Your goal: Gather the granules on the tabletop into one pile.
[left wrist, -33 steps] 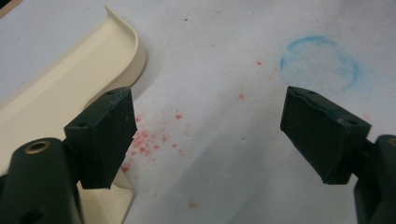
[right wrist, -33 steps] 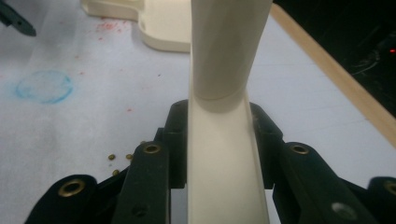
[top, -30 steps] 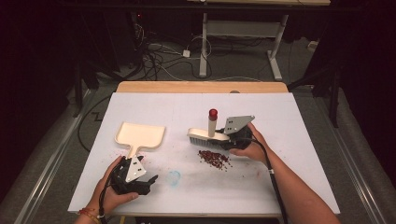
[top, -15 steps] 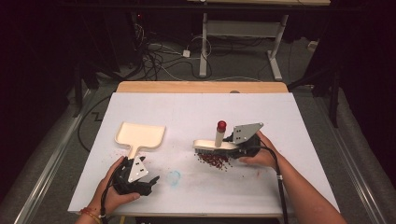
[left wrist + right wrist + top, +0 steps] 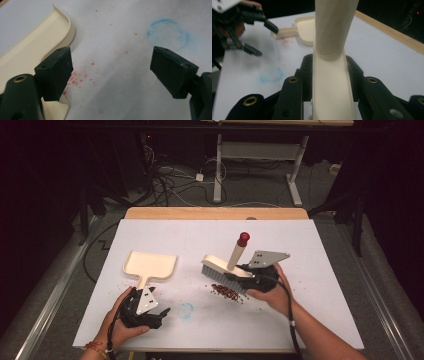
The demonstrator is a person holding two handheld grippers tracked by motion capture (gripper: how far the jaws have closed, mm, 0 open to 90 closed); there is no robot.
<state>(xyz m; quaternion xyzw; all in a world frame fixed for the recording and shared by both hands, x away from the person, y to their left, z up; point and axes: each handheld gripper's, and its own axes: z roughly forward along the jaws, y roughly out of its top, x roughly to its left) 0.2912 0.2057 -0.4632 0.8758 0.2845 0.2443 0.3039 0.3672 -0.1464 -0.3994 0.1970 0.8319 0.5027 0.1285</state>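
While the right claw [image 5: 243,271] clamps the cream brush [image 5: 225,267] by its body, the red-capped handle [image 5: 238,249] tilts up and away, and the bristles rest on the white table [image 5: 320,255] just beside a scatter of red crumbs [image 5: 226,291]. Near the front left, the left claw [image 5: 110,70] stands wide with nothing between its jaws, hovering just beside the handle of the cream dustpan [image 5: 149,266], with a faint blue ring [image 5: 186,310] close to it.
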